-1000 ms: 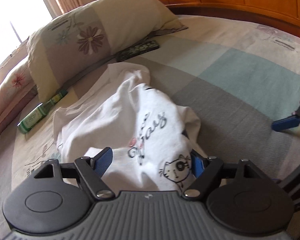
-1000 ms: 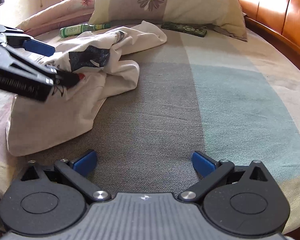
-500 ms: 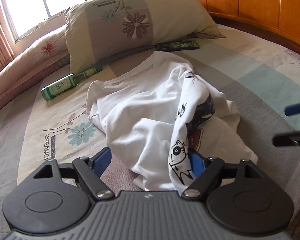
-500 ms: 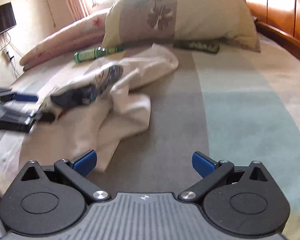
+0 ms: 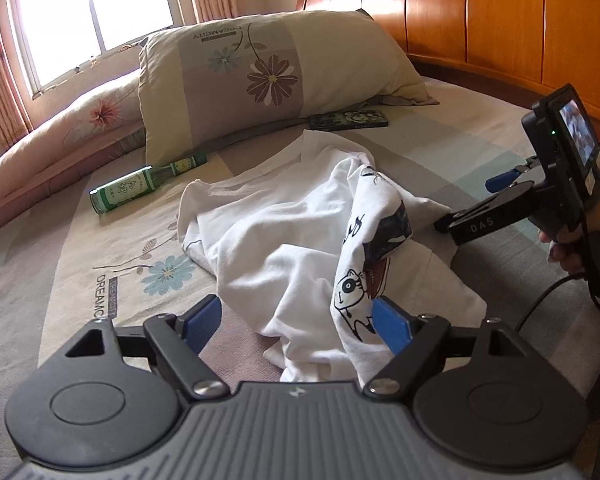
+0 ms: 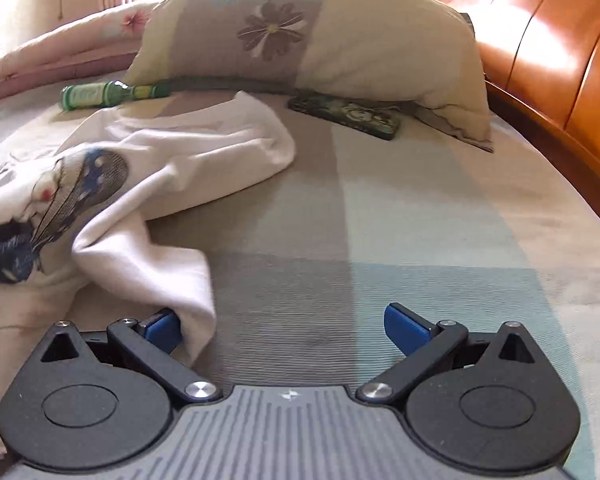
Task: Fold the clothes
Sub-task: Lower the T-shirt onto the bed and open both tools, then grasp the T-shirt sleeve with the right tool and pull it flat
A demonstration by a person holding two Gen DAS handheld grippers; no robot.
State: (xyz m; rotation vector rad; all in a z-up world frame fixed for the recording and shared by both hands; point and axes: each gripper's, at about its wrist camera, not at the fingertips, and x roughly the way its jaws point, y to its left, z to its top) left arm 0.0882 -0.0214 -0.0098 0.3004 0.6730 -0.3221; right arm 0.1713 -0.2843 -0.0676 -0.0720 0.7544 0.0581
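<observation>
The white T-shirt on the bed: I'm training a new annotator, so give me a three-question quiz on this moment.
1. True or false: the white T-shirt lies flat and neatly folded.
2. Which object lies by the pillow on the window side? A) green bottle B) phone C) book
3. Fill in: the jaws of the left gripper and the right gripper are both ____.

Key: 1 false, it is crumpled in a heap. 2 A. 3 open; cloth lies between the left gripper's fingers, unpinched, and a fold lies against one finger of the right gripper.
</observation>
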